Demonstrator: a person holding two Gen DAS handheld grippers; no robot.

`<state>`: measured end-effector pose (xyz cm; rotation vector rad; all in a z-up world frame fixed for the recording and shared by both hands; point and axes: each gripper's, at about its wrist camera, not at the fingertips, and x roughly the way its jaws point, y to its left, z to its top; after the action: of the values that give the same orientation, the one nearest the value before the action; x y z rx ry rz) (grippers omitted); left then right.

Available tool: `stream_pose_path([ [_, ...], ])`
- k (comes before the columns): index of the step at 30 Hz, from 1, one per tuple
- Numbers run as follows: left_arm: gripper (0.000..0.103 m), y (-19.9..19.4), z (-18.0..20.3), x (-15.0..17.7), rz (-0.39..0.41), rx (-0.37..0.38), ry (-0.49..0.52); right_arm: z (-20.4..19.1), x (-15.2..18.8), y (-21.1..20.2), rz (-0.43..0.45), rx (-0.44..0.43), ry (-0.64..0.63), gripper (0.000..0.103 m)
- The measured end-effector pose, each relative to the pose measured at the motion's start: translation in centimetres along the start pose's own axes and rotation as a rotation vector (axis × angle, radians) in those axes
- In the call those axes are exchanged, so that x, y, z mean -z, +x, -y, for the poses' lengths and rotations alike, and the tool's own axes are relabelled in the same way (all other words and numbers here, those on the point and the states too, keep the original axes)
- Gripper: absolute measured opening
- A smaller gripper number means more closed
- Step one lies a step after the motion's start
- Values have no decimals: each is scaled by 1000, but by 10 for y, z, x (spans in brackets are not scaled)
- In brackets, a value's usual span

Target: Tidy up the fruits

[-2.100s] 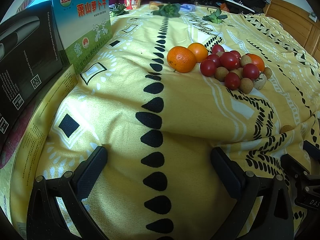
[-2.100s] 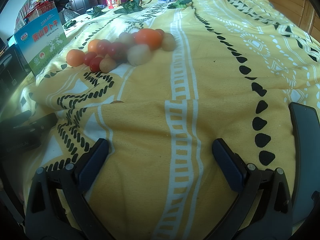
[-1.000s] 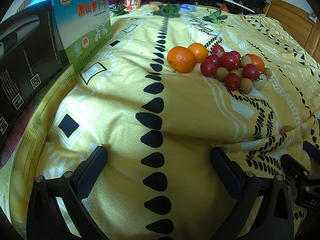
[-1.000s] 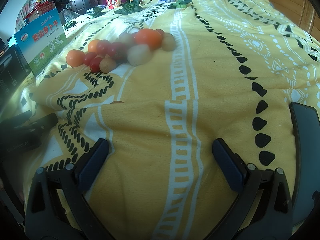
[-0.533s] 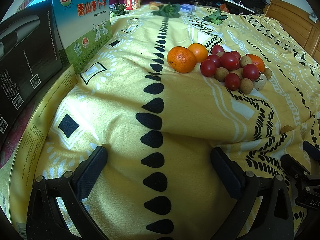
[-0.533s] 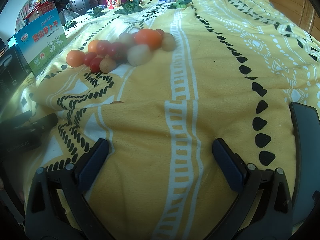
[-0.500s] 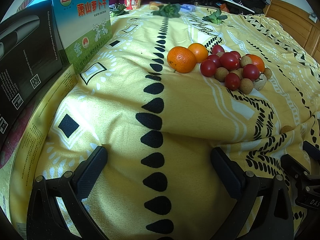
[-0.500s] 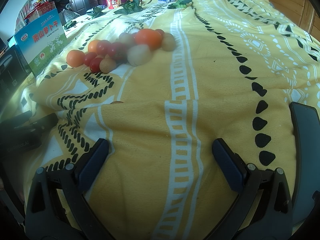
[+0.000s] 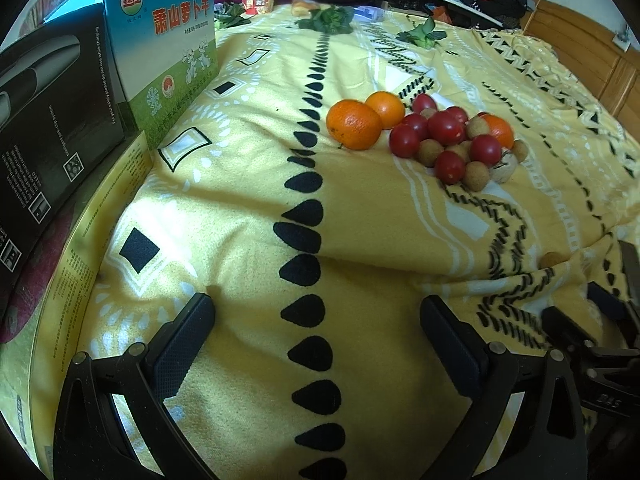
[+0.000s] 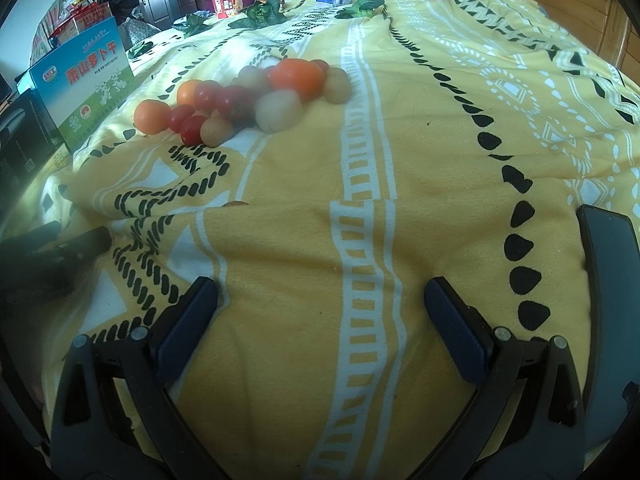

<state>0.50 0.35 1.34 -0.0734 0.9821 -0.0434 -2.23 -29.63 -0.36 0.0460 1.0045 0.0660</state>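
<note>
Nearest, the left tool [image 9: 316,332] and the right tool [image 10: 320,308] both rest low on the yellow blanket [image 9: 240,208], each spread wide with nothing between its pads. Farther out, well apart from both, the fruit pile [image 9: 432,136] of oranges, cherry tomatoes and longans sits clustered on the blanket. Beyond, at the left edge, stands a blue-green box [image 9: 168,40].

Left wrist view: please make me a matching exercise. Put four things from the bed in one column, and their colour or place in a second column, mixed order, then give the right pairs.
Things:
1. large orange
2. cherry tomatoes
3. blue and green box
4. left gripper

Descriptions:
A. red, in the middle of the pile
B. open above the blanket
C. left end of the pile
D. upright at the blanket's left edge

Pairs: 1-C, 2-A, 3-D, 4-B
</note>
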Motion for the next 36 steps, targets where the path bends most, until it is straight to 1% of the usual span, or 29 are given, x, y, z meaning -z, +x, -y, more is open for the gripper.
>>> stream_pose_path([
  [1,102,-4,-2,-3,7,22,-10,1,0,-1,2,-1,1,103],
  [3,101,-14,-8,-14,55,72,-32,1,1,-2,4,-3,2,103],
  [5,99,-18,-11,-31,84,78,-52,1,2,-3,6,-5,3,103],
  [7,93,-12,-11,-51,87,73,-47,2,3,-3,7,-8,5,103],
  [8,85,-4,-11,-61,67,83,-50,3,3,-3,7,-9,5,103],
  [9,75,5,-12,-69,42,96,-58,3,3,-3,7,-10,6,103],
  [11,65,22,-12,-82,-4,122,-74,3,3,-3,7,-11,7,103],
  [13,65,32,-8,-92,2,128,-87,4,3,-4,7,-15,9,103],
  [16,65,41,-2,-100,9,169,-121,5,4,-4,7,-17,11,103],
  [17,66,46,0,-103,4,173,-123,4,4,-4,6,-17,10,103],
  [20,66,61,3,-102,-25,149,-122,4,4,-4,4,-14,8,103],
  [23,64,66,2,-105,-13,156,-131,3,4,-4,3,-12,7,103],
  [24,53,67,3,-106,-8,157,-125,3,4,-4,2,-9,5,103],
  [26,42,71,5,-108,-16,185,-110,3,3,-3,2,-9,5,103],
  [31,41,56,8,-106,13,182,-72,4,4,-3,-7,-8,2,103],
  [35,41,23,5,-97,73,181,-48,3,0,-6,-53,-2,-10,103],
  [36,41,16,2,-95,80,184,-49,2,-3,-8,-71,0,-17,99],
])
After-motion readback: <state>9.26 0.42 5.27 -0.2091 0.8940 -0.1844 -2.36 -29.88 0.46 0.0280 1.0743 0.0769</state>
